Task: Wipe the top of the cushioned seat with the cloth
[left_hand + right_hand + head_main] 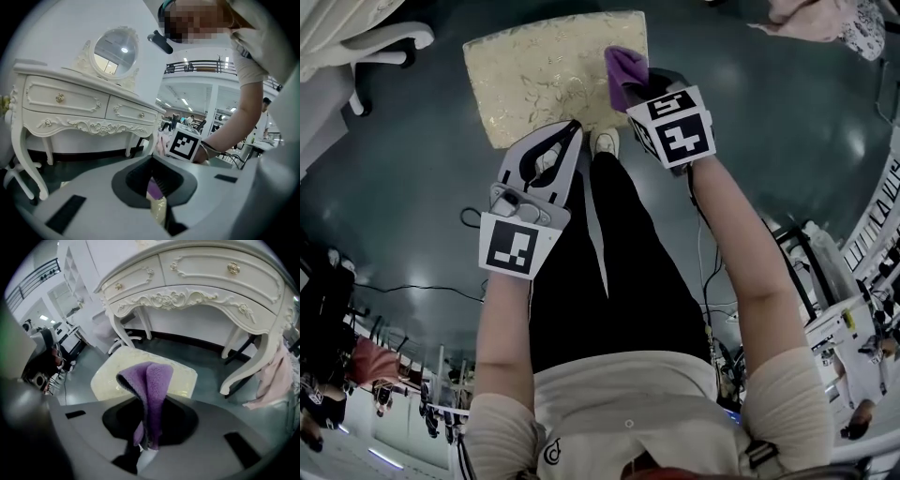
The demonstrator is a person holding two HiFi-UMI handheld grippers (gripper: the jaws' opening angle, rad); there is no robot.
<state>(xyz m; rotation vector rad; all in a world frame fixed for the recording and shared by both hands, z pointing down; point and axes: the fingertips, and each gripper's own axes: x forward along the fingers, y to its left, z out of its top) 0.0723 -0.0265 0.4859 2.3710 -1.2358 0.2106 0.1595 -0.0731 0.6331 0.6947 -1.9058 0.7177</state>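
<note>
R tool (147,448) gripping purple cloth (152,385), at seat (180,376)

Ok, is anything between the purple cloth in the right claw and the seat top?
Nothing visible. The right claw grips the fuzzy purple cloth just over the cream patterned seat cushion, whose top is bare. The left claw sits at the seat's near edge, left of the cloth.

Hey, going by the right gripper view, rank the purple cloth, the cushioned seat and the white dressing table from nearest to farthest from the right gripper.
1. Purple cloth: clamped in the jaws, standing up at centre.
2. Cushioned seat: just beyond the cloth, low and central.
3. White dressing table: behind the seat, across the top.
</note>
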